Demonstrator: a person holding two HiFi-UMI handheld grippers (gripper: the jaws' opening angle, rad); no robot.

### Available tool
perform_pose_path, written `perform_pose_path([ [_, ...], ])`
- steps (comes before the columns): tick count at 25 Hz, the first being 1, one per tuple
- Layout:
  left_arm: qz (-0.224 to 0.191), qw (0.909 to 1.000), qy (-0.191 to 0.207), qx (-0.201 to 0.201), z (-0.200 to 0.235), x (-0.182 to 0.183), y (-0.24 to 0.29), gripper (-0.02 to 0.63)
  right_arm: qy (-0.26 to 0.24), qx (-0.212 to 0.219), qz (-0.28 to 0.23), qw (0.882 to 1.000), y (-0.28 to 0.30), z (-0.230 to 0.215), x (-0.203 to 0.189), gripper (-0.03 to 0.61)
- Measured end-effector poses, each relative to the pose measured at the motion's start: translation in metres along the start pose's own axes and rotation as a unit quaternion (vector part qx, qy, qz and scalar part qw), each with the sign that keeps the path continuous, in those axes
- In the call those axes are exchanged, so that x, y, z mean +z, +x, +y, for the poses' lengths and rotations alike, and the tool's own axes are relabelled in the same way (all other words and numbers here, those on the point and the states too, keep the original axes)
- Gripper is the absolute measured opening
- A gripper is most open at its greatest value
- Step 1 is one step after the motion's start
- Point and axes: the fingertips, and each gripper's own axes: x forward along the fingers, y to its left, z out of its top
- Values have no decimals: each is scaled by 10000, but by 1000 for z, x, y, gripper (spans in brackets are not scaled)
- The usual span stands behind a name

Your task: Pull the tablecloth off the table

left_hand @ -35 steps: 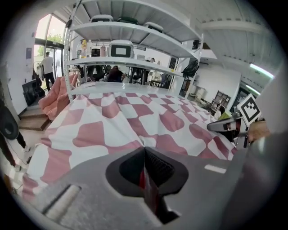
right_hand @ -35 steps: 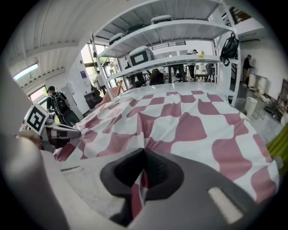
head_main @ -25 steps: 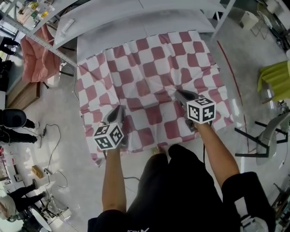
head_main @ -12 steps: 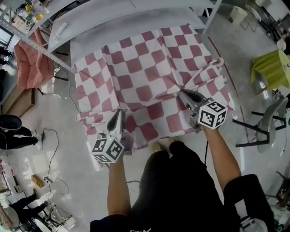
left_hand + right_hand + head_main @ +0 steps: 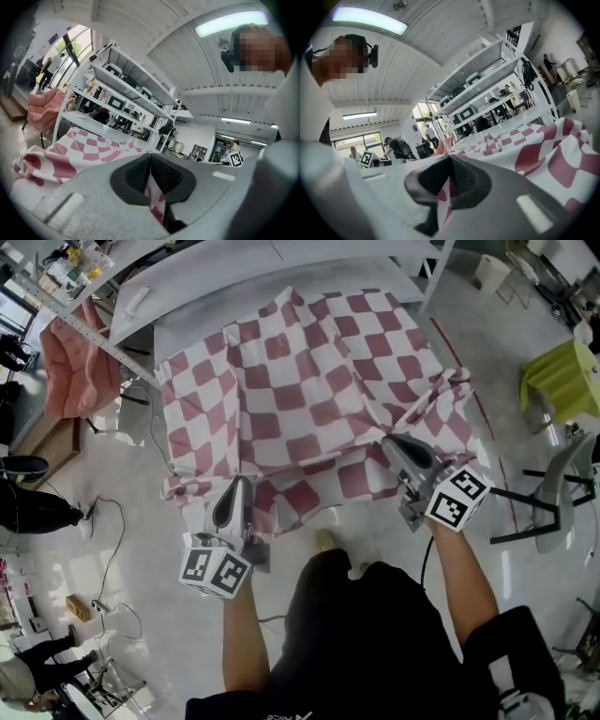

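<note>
Here the red-and-white checked tablecloth [image 5: 309, 381] lies over most of the table [image 5: 187, 322], with its near hem drawn off the edge toward 6 o'clock. The left gripper [image 5: 238, 486] has its jaws squeezed together on that hem at the cloth's 7 o'clock. The right gripper [image 5: 390, 440] is likewise clamped on the cloth at 4 o'clock, and creases fan out from its pinch toward the middle.

A bare strip of tabletop shows at 10 to 12 o'clock. The cloth's left side hangs over the table edge at 9 o'clock, and its right corner bunches and droops at 3 o'clock. Pale floor [image 5: 141, 474] lies open at 6 o'clock around the person's shoe [image 5: 326, 540]. A cable [image 5: 108, 540] trails at 8 o'clock, a yellow-green chair [image 5: 562, 381] stands well apart at 3 o'clock, and pink fabric [image 5: 75, 362] hangs at 10 o'clock.

The head view gives the whole spread and the table's edges. The left gripper view shows a strip of checked cloth nipped between the black pads [image 5: 164, 176], with shelving [image 5: 126, 93] behind. The right gripper view shows the same nip at its pads [image 5: 464, 180], with cloth billowing at 3 o'clock.
</note>
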Motion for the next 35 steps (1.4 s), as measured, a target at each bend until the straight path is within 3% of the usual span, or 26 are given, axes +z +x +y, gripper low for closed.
perform_pose_path([
  [9, -802, 9956, 386, 290, -90, 27, -83, 12, -363, 602, -488, 9963, -97, 69, 32, 5],
  [18, -1690, 9803, 964, 328, -198, 61, -204, 12, -813, 1101, -958, 9859, -210, 167, 51, 5],
  [25, -2133, 9715, 1034, 76, -225, 92, -273, 12, -1036, 1104, -1218, 9809, -247, 237, 61, 5],
  [35, -2411, 9586, 1406, -563, -252, 140, -391, 12, -1219, 1079, -1894, 9683, -293, 376, 67, 5],
])
